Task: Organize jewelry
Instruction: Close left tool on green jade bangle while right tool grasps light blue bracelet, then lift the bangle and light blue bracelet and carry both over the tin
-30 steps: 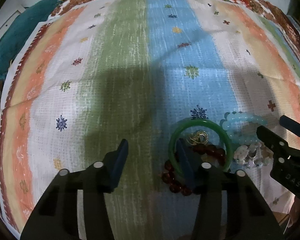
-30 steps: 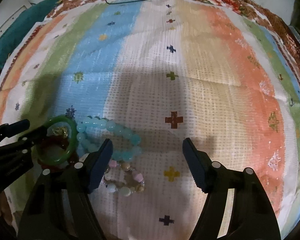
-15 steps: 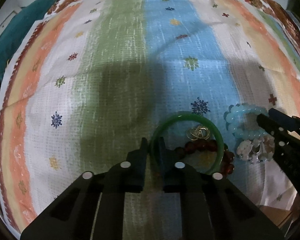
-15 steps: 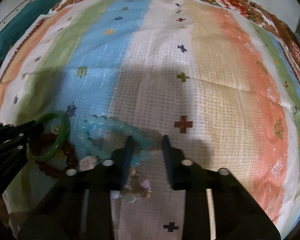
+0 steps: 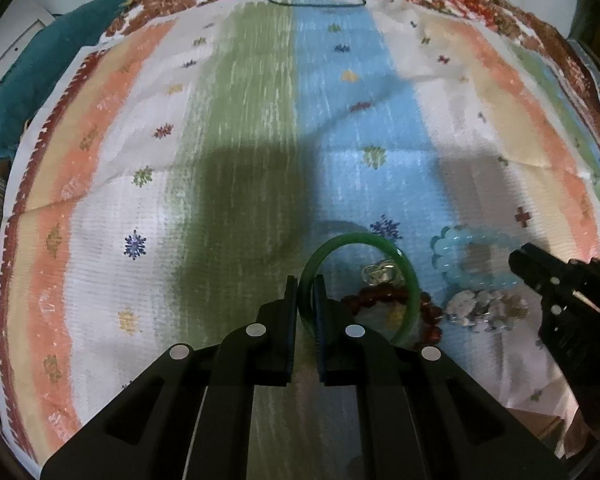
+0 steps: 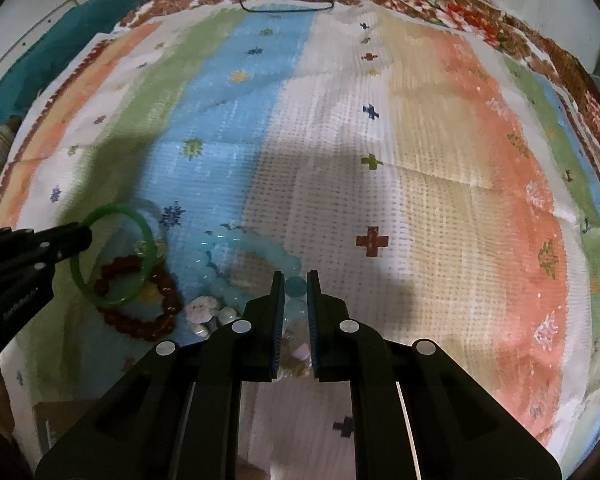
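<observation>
Both claws have closed: left claw (image 5: pixel 306 294) pinches the tilted green bangle (image 5: pixel 410 276).

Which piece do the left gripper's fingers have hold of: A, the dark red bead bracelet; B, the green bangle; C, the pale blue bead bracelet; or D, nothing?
B: in the left wrist view the left gripper has its fingers closed on the rim of the green bangle, while the red beads lie beneath it and the blue bracelet is at the right gripper.
</observation>
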Demonstrator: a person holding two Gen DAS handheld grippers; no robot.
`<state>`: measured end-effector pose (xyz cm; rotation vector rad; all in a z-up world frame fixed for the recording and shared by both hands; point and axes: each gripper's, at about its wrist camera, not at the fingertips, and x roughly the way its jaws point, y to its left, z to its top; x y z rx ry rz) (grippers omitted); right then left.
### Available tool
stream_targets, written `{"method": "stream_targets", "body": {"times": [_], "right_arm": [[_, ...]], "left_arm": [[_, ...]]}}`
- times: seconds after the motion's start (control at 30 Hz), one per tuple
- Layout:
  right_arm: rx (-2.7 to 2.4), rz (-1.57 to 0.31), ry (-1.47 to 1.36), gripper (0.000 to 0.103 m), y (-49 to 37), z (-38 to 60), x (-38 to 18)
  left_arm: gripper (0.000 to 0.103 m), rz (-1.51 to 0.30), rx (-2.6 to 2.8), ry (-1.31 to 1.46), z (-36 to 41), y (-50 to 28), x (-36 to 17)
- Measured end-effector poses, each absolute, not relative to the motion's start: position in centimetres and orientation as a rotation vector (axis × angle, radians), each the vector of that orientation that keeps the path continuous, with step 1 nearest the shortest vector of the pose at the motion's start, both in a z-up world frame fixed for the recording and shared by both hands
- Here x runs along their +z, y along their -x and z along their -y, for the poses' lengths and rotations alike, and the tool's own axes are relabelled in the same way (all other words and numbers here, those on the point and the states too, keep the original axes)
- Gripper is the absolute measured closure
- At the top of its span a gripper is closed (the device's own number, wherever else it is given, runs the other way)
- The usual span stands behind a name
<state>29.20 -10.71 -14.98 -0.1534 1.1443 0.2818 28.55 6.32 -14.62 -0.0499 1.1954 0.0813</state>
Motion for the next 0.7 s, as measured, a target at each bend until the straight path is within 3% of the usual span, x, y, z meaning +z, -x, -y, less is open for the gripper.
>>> {"method": "stream_targets", "body": {"times": [0.7], "right_arm": [[0.294,-1.049,0.130,0.091,-25.5,12.4,-9.9]], "left_arm": [[0.094,-1.112,0.058,0.067,-4.5,-25.4,-9.3]]}}
